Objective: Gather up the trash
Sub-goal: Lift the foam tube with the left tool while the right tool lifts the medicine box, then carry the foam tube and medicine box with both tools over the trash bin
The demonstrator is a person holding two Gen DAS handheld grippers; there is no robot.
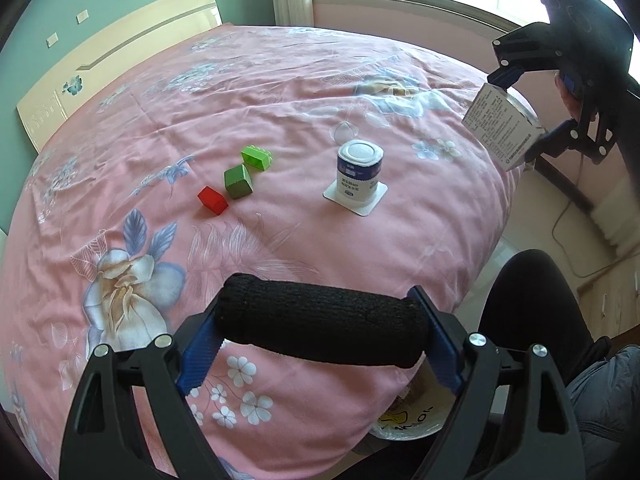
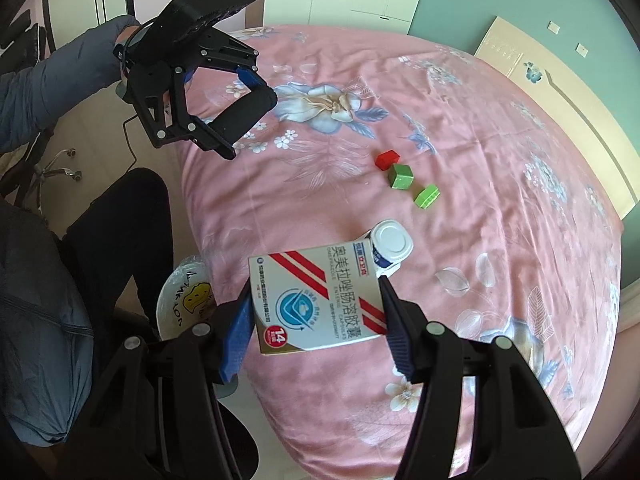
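Note:
My left gripper [image 1: 320,330] is shut on a black fuzzy roll [image 1: 320,320], held endwise between its blue pads above the near edge of the bed; from the right wrist view the same roll [image 2: 246,114] hangs in that gripper [image 2: 244,114] at upper left. My right gripper [image 2: 316,304] is shut on a white medicine box [image 2: 316,300] with red stripes, lifted over the bed edge; the box [image 1: 500,124] also shows at far right of the left wrist view. An upturned white yogurt cup [image 1: 358,178] [image 2: 390,246] stands on the pink bedspread.
A red block [image 1: 213,200], a dark green block [image 1: 238,181] and a light green brick [image 1: 257,157] lie mid-bed. A bag-lined bin with a yellow face print [image 2: 188,300] stands on the floor beside the bed, next to a person's dark-trousered leg [image 2: 120,224]. The headboard [image 1: 100,76] runs along the far side.

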